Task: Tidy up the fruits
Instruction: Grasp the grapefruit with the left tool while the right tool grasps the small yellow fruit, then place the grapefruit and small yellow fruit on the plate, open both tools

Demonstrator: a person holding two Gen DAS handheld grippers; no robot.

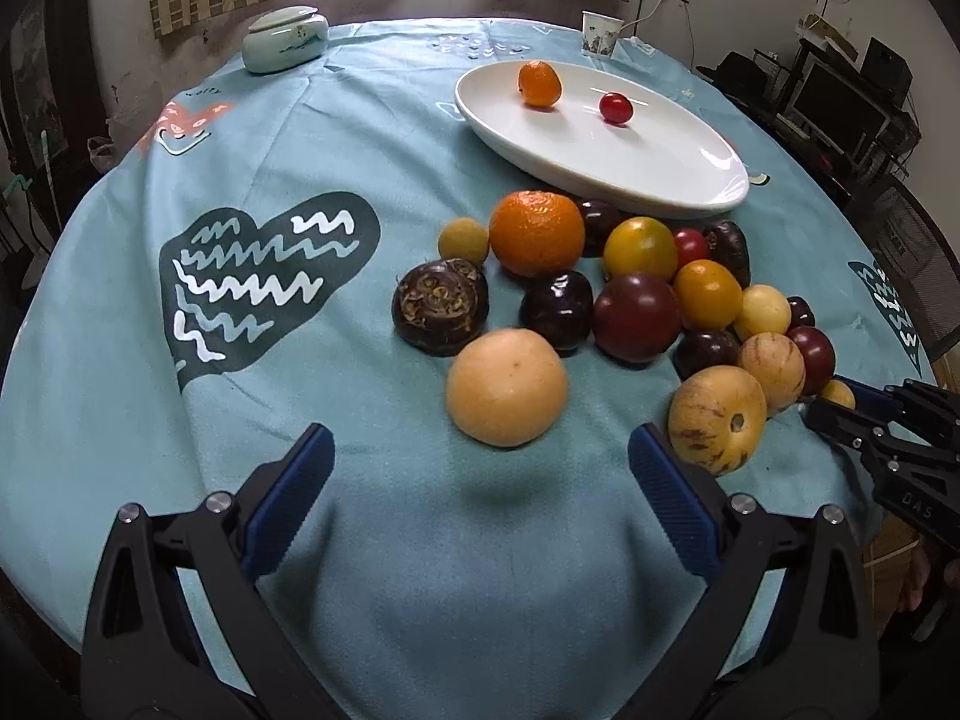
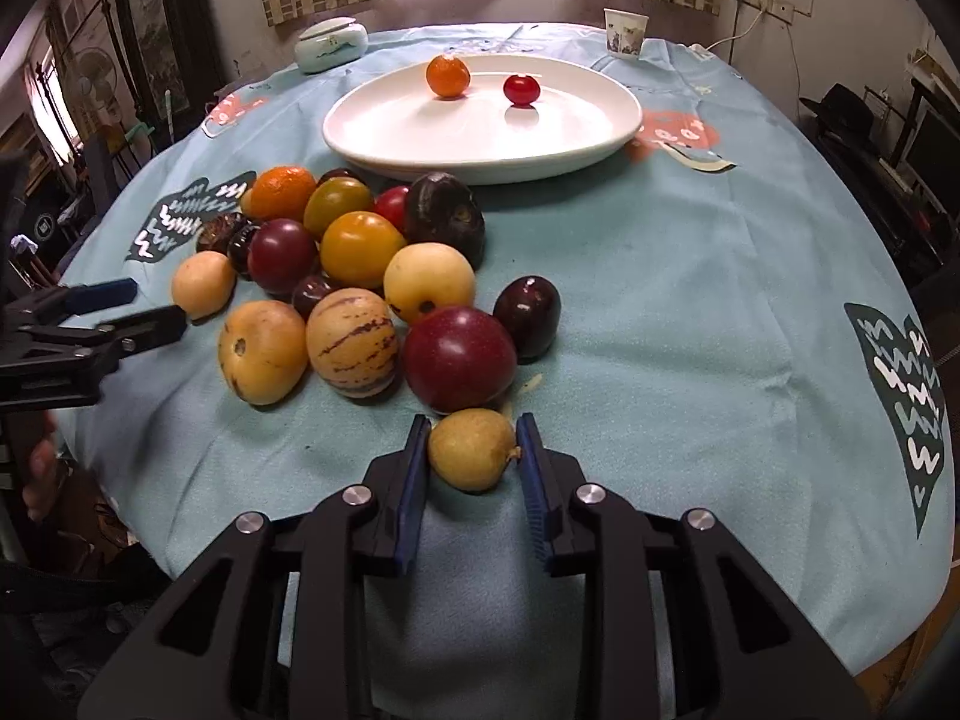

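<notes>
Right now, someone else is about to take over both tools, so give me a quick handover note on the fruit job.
Right tool: shut on a small yellow fruit at the near edge of the pile, still on the cloth.
Left tool: open, holding nothing, just short of a pale round fruit.
Done: a small orange and a red cherry tomato lie on the white plate.
Left: the rest of the fruit pile sits on the blue tablecloth in front of the plate. Likely next: carry the yellow fruit to the plate.
</notes>
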